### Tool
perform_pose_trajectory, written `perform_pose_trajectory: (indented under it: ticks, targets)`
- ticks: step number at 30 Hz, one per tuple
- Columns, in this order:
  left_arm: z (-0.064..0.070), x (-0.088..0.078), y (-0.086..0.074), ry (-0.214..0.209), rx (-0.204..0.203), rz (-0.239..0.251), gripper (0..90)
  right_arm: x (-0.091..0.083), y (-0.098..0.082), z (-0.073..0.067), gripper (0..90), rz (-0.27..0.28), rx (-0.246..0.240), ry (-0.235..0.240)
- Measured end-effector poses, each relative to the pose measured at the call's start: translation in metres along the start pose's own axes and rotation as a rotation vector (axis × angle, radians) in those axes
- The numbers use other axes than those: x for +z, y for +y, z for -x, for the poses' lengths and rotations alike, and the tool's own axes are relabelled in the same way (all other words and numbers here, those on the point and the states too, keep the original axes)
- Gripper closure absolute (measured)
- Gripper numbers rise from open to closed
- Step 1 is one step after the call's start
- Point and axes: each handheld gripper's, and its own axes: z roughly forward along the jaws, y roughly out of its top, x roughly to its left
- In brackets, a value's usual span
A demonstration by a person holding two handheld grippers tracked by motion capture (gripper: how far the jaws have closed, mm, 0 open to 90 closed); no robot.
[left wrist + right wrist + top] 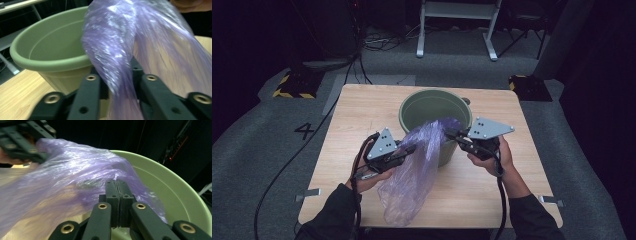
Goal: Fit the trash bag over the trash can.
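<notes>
Purple plastic bag (417, 165) at frame centre in the high view, stretched between both grippers; its upper end drapes over the near rim of the green pot (432, 102), its lower end hangs down to the near table (352, 115) edge at lower centre. Left gripper (404, 151) sits just left of the bag, tips against the film; right gripper (452, 135) meets the bag's top at the pot rim. Grey floor around the table, a white frame at upper centre, well apart. Left gripper view: the bag (120, 50) runs down through the gap between the two black jaws at lower centre; jaws stand narrowly apart, film between them, and the pads do not visibly press on it. Pot (50, 52) fills the upper left behind the bag, which blocks its right side. Right gripper view: jaws brought fully together at lower centre, pinching a fold of the bag (75, 175) at their tips. Film spreads to the left and upper left, covering the pot's (175, 190) near rim; left gripper (41, 153) grips toward the upper left corner.
</notes>
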Motion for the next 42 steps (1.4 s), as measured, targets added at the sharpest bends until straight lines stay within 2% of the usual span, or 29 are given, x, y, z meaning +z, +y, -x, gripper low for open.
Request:
perform_pose_trajectory:
  ticks: [1,3,4,6,8,9,11,13,16,18,20,22,24,25,26,30,35,38,42]
  targets:
    - [-0.001,-0.001,0.001,-0.003,-0.008,-0.005,63.8,0.002,0.001,0.003,89.5,-0.003,0.010,-0.009]
    - [-0.002,-0.002,0.000,-0.040,-0.017,-0.010,55.1,0.005,0.001,0.010,89.5,-0.009,0.033,-0.023]
    - [-0.002,-0.002,-0.001,-0.039,-0.024,-0.010,51.5,0.008,0.001,0.015,89.5,-0.016,0.053,-0.036]
    - [-0.003,-0.002,-0.002,-0.058,-0.035,-0.020,48.0,0.013,-0.001,0.023,89.5,-0.031,0.084,-0.050]
    - [-0.004,0.000,-0.004,-0.057,-0.034,-0.032,45.7,0.019,-0.002,0.031,89.5,-0.050,0.115,-0.066]
    - [-0.004,0.001,-0.006,-0.077,-0.037,-0.034,45.6,0.022,-0.003,0.034,89.4,-0.060,0.126,-0.069]
    - [-0.002,0.002,-0.008,-0.089,-0.029,-0.044,48.7,0.028,-0.004,0.040,89.0,-0.085,0.148,-0.080]
    - [-0.001,0.004,-0.009,-0.099,-0.013,-0.046,55.7,0.033,-0.004,0.044,88.7,-0.111,0.165,-0.078]
    - [0.003,0.005,-0.011,-0.104,0.010,-0.048,67.3,0.040,-0.004,0.046,87.3,-0.151,0.165,-0.087]
    - [0.004,0.006,-0.011,-0.085,0.018,-0.053,76.5,0.043,-0.005,0.047,79.9,-0.165,0.168,-0.091]
    - [0.005,0.007,-0.010,-0.063,0.025,-0.058,81.1,0.043,-0.004,0.045,67.7,-0.164,0.156,-0.115]
    - [0.006,0.006,-0.010,-0.060,0.037,-0.053,85.4,0.040,-0.004,0.040,57.7,-0.142,0.131,-0.120]
    - [0.007,0.006,-0.010,-0.053,0.037,-0.047,87.9,0.033,-0.004,0.034,49.5,-0.134,0.100,-0.149]
    - [0.006,0.005,-0.010,-0.050,0.038,-0.045,88.1,0.030,-0.004,0.033,47.5,-0.124,0.096,-0.148]
    - [0.006,0.005,-0.010,-0.047,0.038,-0.045,88.4,0.024,-0.005,0.031,45.1,-0.111,0.093,-0.126]
    - [0.006,0.004,-0.009,-0.042,0.037,-0.042,88.6,0.005,-0.007,0.026,40.2,-0.094,0.078,-0.124]
    - [0.006,0.005,-0.009,-0.043,0.035,-0.041,88.6,-0.027,-0.016,0.016,37.9,-0.031,0.086,-0.114]
    - [0.006,0.005,-0.009,-0.044,0.044,-0.041,88.6,-0.044,-0.024,0.005,34.9,0.006,0.089,-0.090]
    - [0.006,0.006,-0.009,-0.044,0.045,-0.041,88.5,-0.062,-0.035,-0.020,33.2,0.074,0.091,-0.035]
